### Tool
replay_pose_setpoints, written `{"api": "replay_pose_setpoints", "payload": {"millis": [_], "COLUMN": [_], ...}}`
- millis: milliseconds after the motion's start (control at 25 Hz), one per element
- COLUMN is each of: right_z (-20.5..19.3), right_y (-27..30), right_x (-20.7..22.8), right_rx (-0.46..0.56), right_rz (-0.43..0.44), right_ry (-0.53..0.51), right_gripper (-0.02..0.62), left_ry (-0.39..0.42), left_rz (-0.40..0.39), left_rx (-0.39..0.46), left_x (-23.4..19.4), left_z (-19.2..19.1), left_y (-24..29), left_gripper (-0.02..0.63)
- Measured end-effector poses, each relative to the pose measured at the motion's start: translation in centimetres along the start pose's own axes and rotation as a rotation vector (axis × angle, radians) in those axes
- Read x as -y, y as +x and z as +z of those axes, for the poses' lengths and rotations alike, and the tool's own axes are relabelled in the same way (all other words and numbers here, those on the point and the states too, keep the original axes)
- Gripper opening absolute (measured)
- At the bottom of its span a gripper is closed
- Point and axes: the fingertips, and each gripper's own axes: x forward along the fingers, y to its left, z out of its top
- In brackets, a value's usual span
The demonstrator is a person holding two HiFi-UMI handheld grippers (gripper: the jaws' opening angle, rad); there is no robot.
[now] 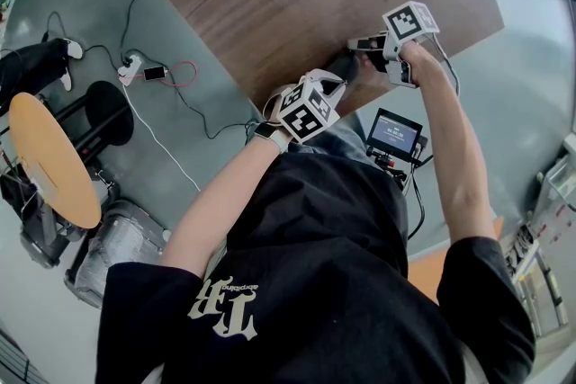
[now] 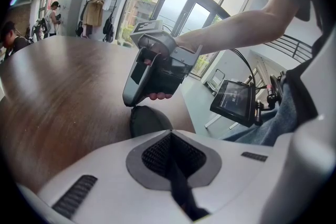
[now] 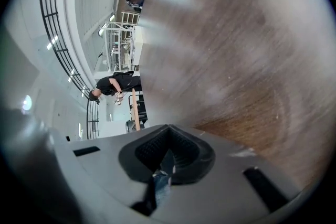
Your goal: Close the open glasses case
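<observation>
Since the left gripper (image 1: pixel 329 81) and right gripper (image 1: pixel 362 44) have closed, empty jaws, we should press squarely on the glasses case (image 2: pixel 149 120) at the left's twelve o'clock.

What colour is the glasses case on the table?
The glasses case is dark grey, nearly black; the left gripper view shows it best.

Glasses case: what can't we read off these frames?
Head view: glasses case is a dark sliver between left gripper and right gripper; open or shut, cannot tell.
Left gripper view: only its rounded end shows; that gripper's body covers the rest.
Right gripper view: case outside frame; only table.
</observation>
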Motion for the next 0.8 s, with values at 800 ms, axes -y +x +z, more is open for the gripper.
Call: {"api": "replay_pose_setpoints", "payload": {"millis": [800], "right_z": [-2.2], "right_y": [-2.7], "right_x": [2.7], "right_rx": [0.152], "right_rz": [-0.057], "right_ry": [0.12], "right_gripper": [-0.012], "left_ry": [0.03], "left_rz": [-0.02], "left_rx": [-0.022], "left_x": [1.1], "left_z": [-0.1], "left_y": [0.7], "left_gripper": [-0.003]}}
